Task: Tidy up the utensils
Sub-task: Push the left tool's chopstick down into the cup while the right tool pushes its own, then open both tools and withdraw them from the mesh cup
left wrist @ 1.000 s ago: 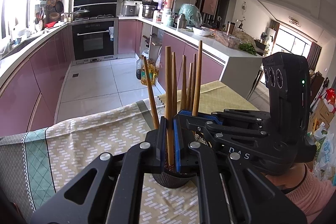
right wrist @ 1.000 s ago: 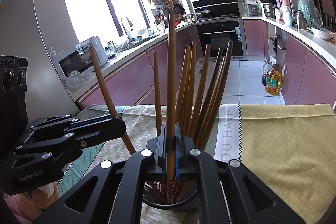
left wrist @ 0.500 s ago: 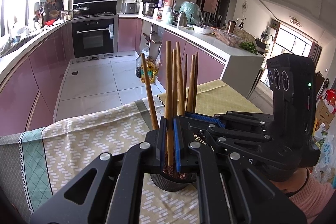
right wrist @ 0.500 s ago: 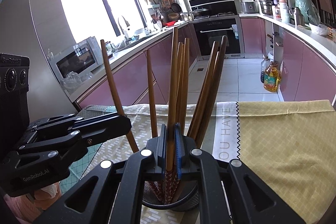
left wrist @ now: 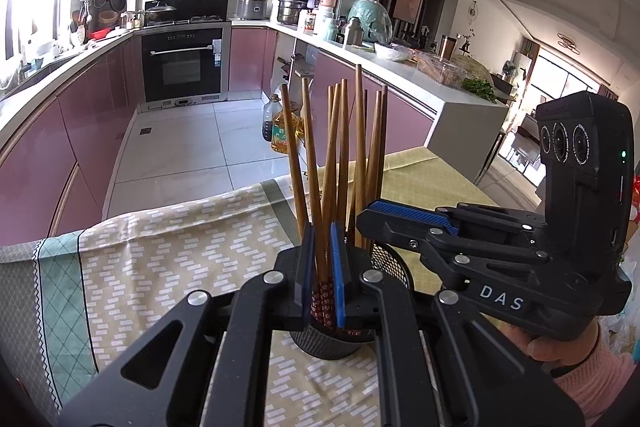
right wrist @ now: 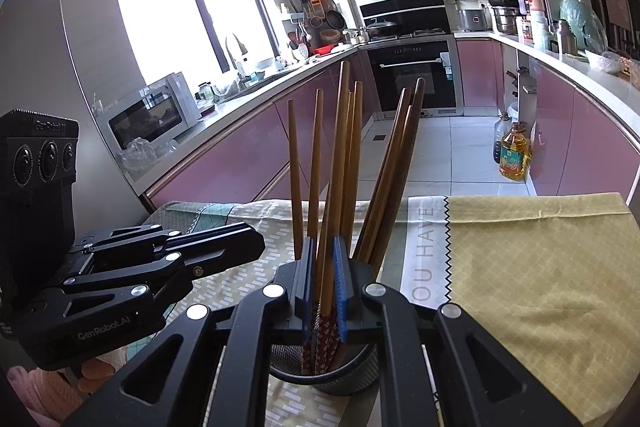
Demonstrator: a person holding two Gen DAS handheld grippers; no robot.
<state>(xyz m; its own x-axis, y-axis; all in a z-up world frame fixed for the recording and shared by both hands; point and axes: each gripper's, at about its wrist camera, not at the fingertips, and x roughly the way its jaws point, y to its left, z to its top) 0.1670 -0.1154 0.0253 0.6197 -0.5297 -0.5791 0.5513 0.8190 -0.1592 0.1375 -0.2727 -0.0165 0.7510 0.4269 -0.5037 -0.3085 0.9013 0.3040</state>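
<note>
Held low over the black mesh holder [right wrist: 352, 375] on the tablecloth [right wrist: 520, 267], so that the chopsticks [right wrist: 344, 155] drop upright inside. Left gripper [left wrist: 321, 239]: pads [left wrist: 339, 275] slightly apart around 1 stick, seemingly not pressing. Right gripper [right wrist: 323, 247]: jaws opening, 1 stick between them, probably for release.

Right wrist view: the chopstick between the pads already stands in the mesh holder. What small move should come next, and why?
Probably let the right gripper finish opening before it pulls back. Its jaws are opening, and the chopstick between them already reaches down into the mesh holder with the others.
</note>
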